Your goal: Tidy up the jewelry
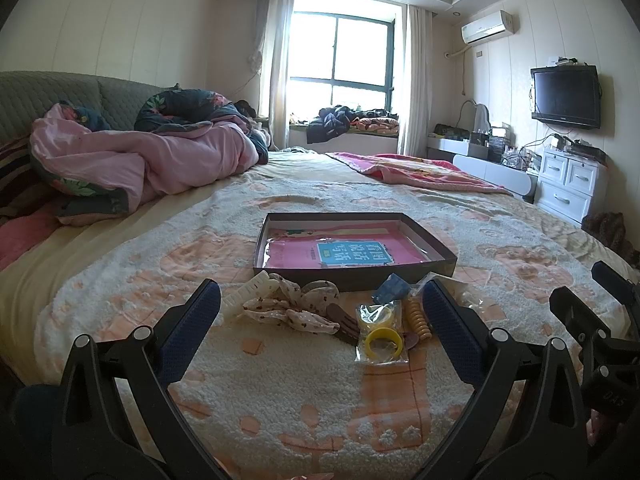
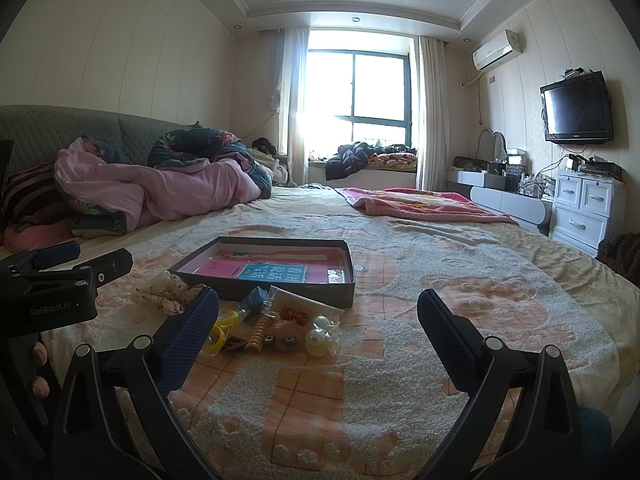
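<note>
A dark shallow box [image 1: 440, 258] [image 2: 348, 280] with a pink book inside lies on the bed. In front of it sits a small pile: a spotted fabric scrunchie [image 1: 288, 306] [image 2: 168, 290], a cream hair claw [image 1: 250, 290], yellow rings in a clear bag [image 1: 382, 340] [image 2: 224, 326], an orange spiral tie [image 1: 418, 316] [image 2: 258, 334], a blue clip [image 1: 392, 286] [image 2: 254, 298], and bagged pearl earrings [image 2: 320, 334]. My left gripper [image 1: 320, 316] is open and empty just before the pile. My right gripper [image 2: 318, 322] is open and empty, to the pile's right.
The bed has a cream and peach fleece blanket [image 1: 280, 400]. A pink duvet [image 1: 140, 156] is heaped at the back left, a pink blanket [image 1: 420, 170] at the back right. White drawers [image 1: 568, 184] and a wall television [image 1: 566, 96] stand at the right.
</note>
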